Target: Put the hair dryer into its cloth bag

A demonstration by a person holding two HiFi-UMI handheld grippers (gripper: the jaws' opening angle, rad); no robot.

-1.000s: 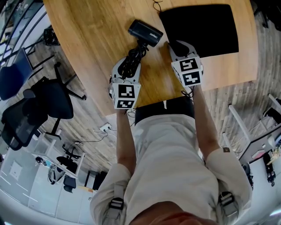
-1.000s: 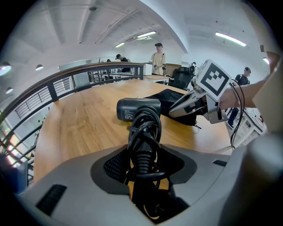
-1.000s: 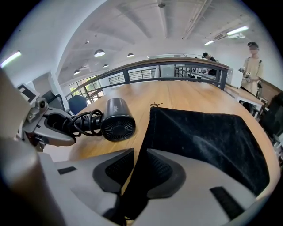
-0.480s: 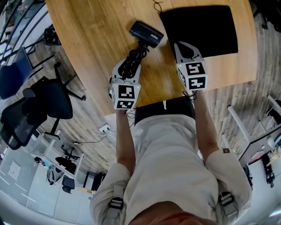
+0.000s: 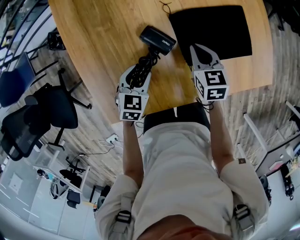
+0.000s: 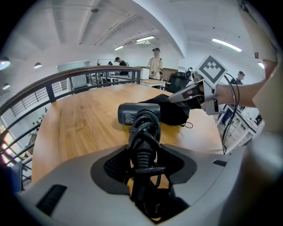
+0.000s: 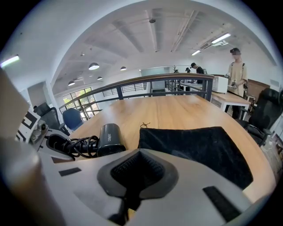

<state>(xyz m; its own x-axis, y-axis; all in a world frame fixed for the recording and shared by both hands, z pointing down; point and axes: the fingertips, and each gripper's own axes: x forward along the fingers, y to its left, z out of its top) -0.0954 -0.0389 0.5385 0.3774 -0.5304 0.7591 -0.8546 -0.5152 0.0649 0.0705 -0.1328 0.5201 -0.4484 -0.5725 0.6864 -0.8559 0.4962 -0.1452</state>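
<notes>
I am watching the person standing over a curved wooden table, and the black cloth bag is lying mostly flat on it, so I am placing everything else by that bag. The hair dryer is sitting just beside the bag's left edge, its barrel resting on the bare wood. The left gripper is gripping the hair dryer by its handle, with the jaws partly closed around the coiled cord wrapped there. The right gripper is at the bag's near edge with its jaws pressed fully together, pinching the cloth (from the left gripper view the fabric is rising a little toward the tips). A thin drawstring is curling off the bag's far left corner. Down past the table edge, well left of the bag, office chairs are standing on a plank floor. Beyond the bag a railing is running along the table's far side, round ceiling lights are glowing, and another person is standing at the back.
</notes>
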